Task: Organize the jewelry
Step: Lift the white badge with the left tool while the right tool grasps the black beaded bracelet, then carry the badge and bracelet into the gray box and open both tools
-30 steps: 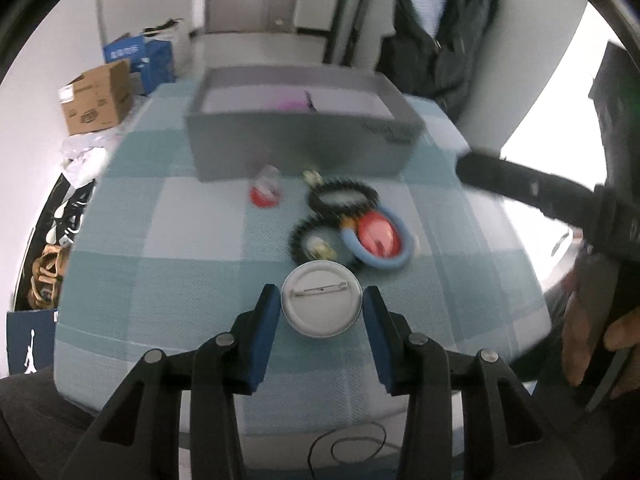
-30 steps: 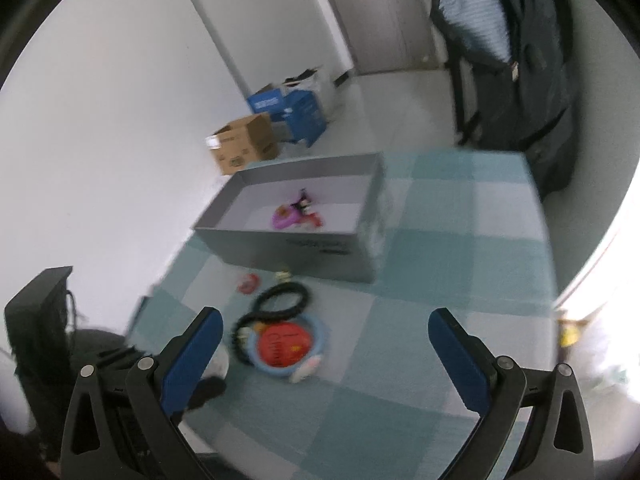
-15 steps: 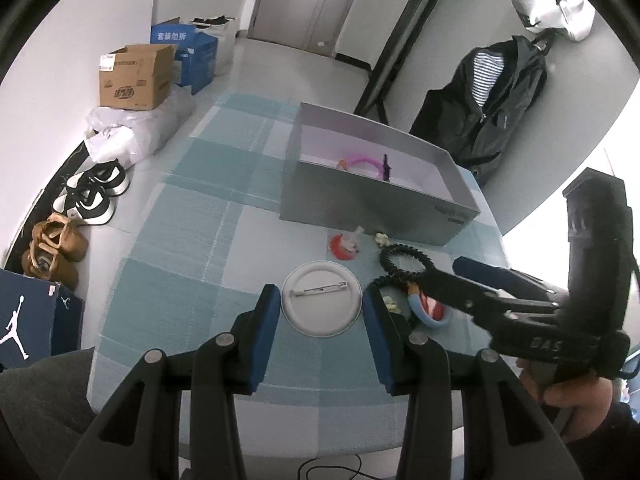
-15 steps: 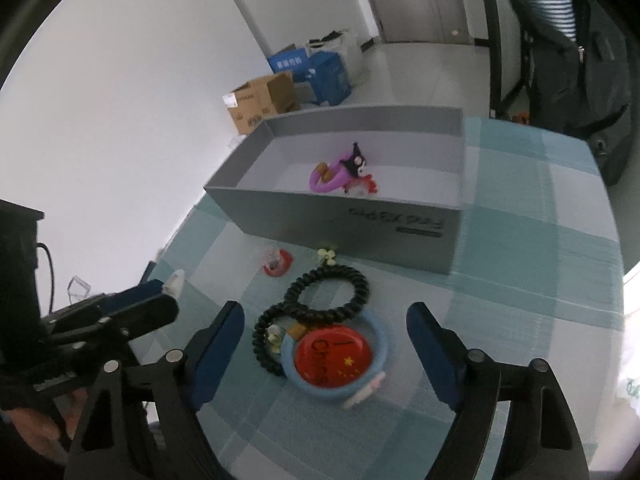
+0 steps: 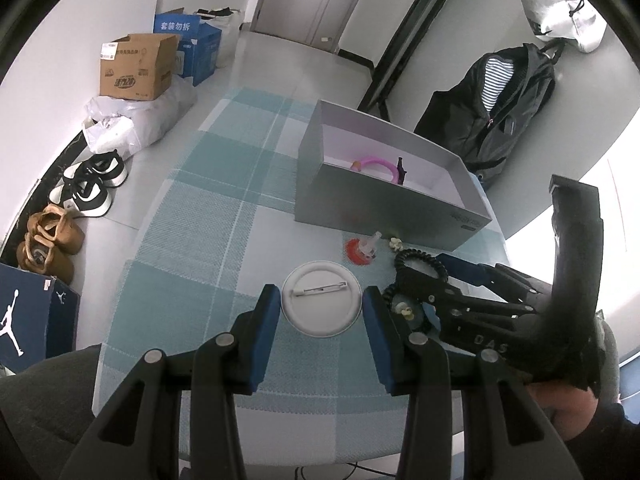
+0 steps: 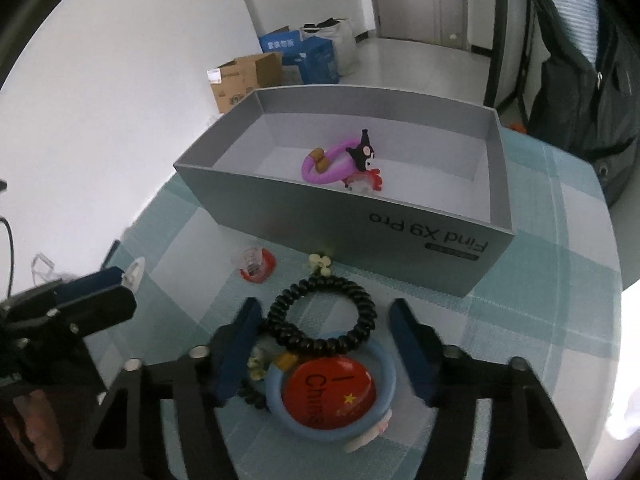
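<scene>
My left gripper [image 5: 322, 306] holds a white pin badge [image 5: 321, 303] back side up between its blue pads, above the checked tablecloth. My right gripper [image 6: 325, 334] is open and straddles a pile: a black spiral hair tie [image 6: 322, 316], a blue ring [image 6: 380, 404] and a red badge [image 6: 329, 390]. The grey box [image 6: 400, 236] behind it holds a pink ring [image 6: 324, 166] with a black charm. A red clear-topped trinket [image 6: 256, 266] and a small flower piece [image 6: 321, 264] lie in front of the box.
The right gripper shows at the right of the left wrist view [image 5: 500, 300]. The table edge [image 5: 120, 300] drops to the floor at the left, with shoes [image 5: 90, 184] and cardboard boxes [image 5: 136, 66]. A dark jacket [image 5: 504, 108] hangs behind the table.
My right gripper moved down and forward over the hair tie pile and its jaws narrowed. My left gripper kept the white badge and lifted back from the table.
</scene>
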A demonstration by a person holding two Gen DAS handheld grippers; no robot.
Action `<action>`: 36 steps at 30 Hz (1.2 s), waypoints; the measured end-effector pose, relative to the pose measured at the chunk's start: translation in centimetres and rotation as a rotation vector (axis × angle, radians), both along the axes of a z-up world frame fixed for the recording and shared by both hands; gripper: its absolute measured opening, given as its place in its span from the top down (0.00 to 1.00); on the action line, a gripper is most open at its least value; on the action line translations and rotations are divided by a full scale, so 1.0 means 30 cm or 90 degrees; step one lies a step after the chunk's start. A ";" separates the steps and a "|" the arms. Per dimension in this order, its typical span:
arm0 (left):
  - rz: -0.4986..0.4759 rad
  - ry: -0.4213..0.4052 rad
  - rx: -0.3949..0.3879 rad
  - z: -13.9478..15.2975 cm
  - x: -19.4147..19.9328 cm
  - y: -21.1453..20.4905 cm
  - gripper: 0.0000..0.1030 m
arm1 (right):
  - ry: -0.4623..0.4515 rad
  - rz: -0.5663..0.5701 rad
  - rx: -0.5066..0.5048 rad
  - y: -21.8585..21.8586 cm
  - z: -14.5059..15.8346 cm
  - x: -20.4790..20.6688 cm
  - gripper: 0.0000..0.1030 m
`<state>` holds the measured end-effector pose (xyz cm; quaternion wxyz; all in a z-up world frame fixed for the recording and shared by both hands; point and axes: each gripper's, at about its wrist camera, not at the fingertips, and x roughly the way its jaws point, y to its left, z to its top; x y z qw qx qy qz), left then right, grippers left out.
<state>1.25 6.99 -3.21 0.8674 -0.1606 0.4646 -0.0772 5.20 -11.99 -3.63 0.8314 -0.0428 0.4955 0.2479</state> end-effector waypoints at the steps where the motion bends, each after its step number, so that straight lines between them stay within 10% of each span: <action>1: -0.001 0.001 -0.001 0.000 0.002 0.000 0.64 | -0.006 0.005 -0.008 0.003 0.001 -0.003 0.49; 36: -0.045 -0.057 0.041 0.123 0.130 -0.076 0.64 | -0.010 -0.025 0.203 -0.155 0.193 0.007 0.58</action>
